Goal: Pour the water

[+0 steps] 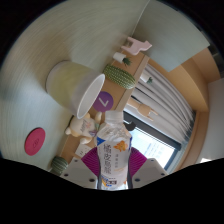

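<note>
My gripper [113,172] is shut on a clear plastic bottle [112,152] with a white and orange label. The magenta pads [92,160] press on both its sides. The bottle's neck [108,126] points ahead toward a pale paper cup [74,84], which stands on the light table [35,100] just beyond the fingers. The whole scene looks strongly rolled, so the bottle is tipped relative to the table. The bottle's mouth is close to the cup's rim. I cannot tell whether water is flowing.
A round purple sticker [104,100] shows on a wooden, rope-wrapped stand [122,82] right behind the cup. A pink disc [36,140] lies on the table to one side. Curtains [170,100] and a window [160,145] are beyond.
</note>
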Tool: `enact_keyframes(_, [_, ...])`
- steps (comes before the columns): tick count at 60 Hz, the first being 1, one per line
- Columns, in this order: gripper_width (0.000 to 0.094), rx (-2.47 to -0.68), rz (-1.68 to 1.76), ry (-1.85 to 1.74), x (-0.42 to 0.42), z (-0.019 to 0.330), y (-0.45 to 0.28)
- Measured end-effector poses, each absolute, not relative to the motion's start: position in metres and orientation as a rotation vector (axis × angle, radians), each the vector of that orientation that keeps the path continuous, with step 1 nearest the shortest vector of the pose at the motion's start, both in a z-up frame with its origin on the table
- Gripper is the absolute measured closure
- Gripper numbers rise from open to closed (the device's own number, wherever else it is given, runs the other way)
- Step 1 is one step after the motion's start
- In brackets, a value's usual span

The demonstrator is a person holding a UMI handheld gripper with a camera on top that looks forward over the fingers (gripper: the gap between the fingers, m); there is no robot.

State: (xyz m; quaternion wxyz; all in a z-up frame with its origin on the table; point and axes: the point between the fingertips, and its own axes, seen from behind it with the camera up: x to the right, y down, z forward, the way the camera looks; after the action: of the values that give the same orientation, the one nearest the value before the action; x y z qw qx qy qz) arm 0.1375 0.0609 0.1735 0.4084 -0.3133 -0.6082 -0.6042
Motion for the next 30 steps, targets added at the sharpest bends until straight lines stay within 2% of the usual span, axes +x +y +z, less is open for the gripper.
enact_keyframes(12, [0.0593,-0.521,-1.645,-1.722,0.115,0.159,0.067])
enact_keyframes(23, [0.0593,-0.46,-1.682,-1.777,0.112,0.149,0.069])
enact_keyframes(30, [0.0596,-0.53,-1.648,-1.713,0.112,0.157,0.068])
